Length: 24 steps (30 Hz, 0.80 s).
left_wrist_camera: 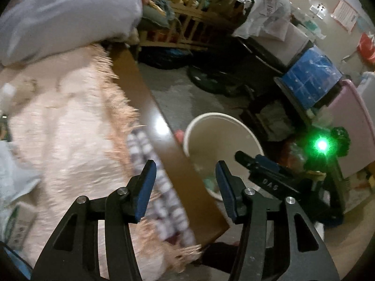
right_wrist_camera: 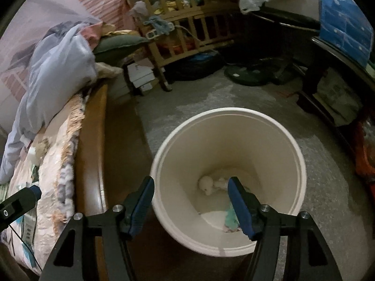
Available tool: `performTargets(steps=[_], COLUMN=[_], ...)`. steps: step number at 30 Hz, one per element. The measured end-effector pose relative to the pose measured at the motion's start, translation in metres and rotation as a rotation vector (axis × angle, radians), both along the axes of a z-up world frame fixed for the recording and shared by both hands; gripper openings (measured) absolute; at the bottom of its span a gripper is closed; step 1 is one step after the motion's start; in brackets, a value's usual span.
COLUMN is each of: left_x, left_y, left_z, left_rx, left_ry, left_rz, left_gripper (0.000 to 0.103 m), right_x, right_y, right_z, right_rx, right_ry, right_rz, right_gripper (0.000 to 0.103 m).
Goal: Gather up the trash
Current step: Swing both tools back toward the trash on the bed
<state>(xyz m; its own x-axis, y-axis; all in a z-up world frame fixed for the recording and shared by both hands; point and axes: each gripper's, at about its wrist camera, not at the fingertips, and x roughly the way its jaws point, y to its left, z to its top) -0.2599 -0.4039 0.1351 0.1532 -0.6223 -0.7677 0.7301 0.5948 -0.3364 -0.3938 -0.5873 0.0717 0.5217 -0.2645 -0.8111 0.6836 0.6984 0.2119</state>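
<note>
A white bucket (right_wrist_camera: 234,111) stands on the grey floor beside the bed. At its bottom lie a crumpled white tissue (right_wrist_camera: 207,185) and a pale green scrap (right_wrist_camera: 230,220). My right gripper (right_wrist_camera: 191,181) hangs open above the bucket's mouth with nothing between its blue pads. My left gripper (left_wrist_camera: 185,166) is open and empty too, over the brown wooden bed rail (left_wrist_camera: 145,98) and the fringed pink blanket (left_wrist_camera: 70,128). The left wrist view also shows the bucket (left_wrist_camera: 222,135) just past the rail, with the right gripper (left_wrist_camera: 250,160) above it. The left gripper's tip (right_wrist_camera: 28,196) shows at the left edge of the right wrist view.
A pale blue duvet (left_wrist_camera: 58,11) is piled at the head of the bed. A small printed box (left_wrist_camera: 21,222) lies on the blanket. A wooden crib (right_wrist_camera: 187,23) stands at the back, a fan base (right_wrist_camera: 248,75) on the floor. A dark table carries a blue box (left_wrist_camera: 309,82).
</note>
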Motion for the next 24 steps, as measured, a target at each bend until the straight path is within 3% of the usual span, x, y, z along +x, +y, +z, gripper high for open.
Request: performTargets(steps=[11,24], left_x=[0.005,0.015], left_y=[0.075,0.156], left_z=[0.015,0.032], left_rx=[0.034,0.067], left_ry=[-0.105,-0.203], left_rz=[0.113,0.236], left_gripper=[0.051,0.051], right_x=[0.025,0.068], right_y=[0.068,0.17], right_z=[0.03,0.065], right_rx=[-0.055,-0.107], right_ry=[-0.029,-0.074], right_rz=[0.104,0.326], right_gripper=[0.065,0.066])
